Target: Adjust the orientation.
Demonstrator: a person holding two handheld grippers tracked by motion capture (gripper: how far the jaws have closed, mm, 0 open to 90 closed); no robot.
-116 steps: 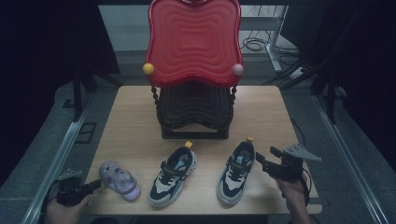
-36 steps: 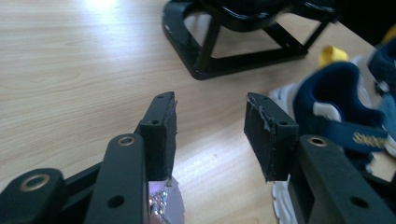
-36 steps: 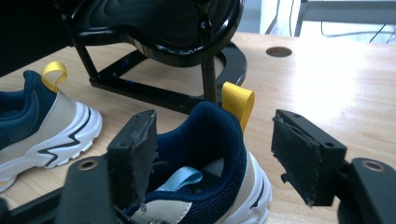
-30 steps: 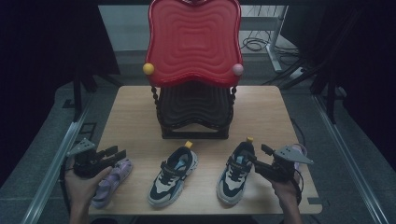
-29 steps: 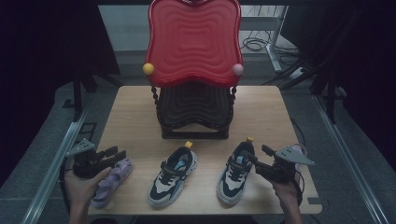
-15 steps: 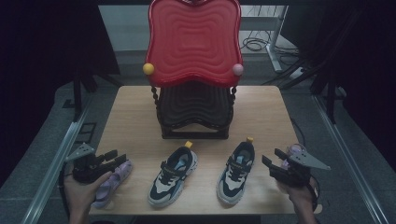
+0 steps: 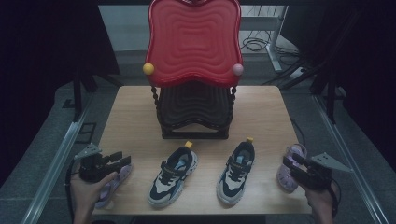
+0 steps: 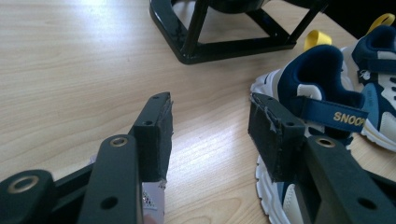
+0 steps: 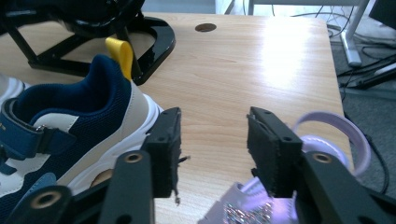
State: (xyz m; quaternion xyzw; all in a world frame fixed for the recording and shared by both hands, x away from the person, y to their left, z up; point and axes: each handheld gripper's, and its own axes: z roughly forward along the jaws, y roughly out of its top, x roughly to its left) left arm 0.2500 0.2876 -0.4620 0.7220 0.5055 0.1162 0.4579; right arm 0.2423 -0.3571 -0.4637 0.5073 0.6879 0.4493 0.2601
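Two sneakers [image 7: 173, 175] mid-table, rack [image 7: 195, 114] behind, lilac sandals [image 7: 290, 167] outside (one each) — left gripper [image 7: 122, 160] wide, right gripper [image 7: 294, 162] closing, unclamped.

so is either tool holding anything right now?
No. The left tool and right tool both gape over bare table; each has a purple sandal beside or beneath it, ungripped.

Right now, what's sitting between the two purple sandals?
In the high view, two blue-and-white sneakers sit side by side between the left purple sandal and the right purple sandal.
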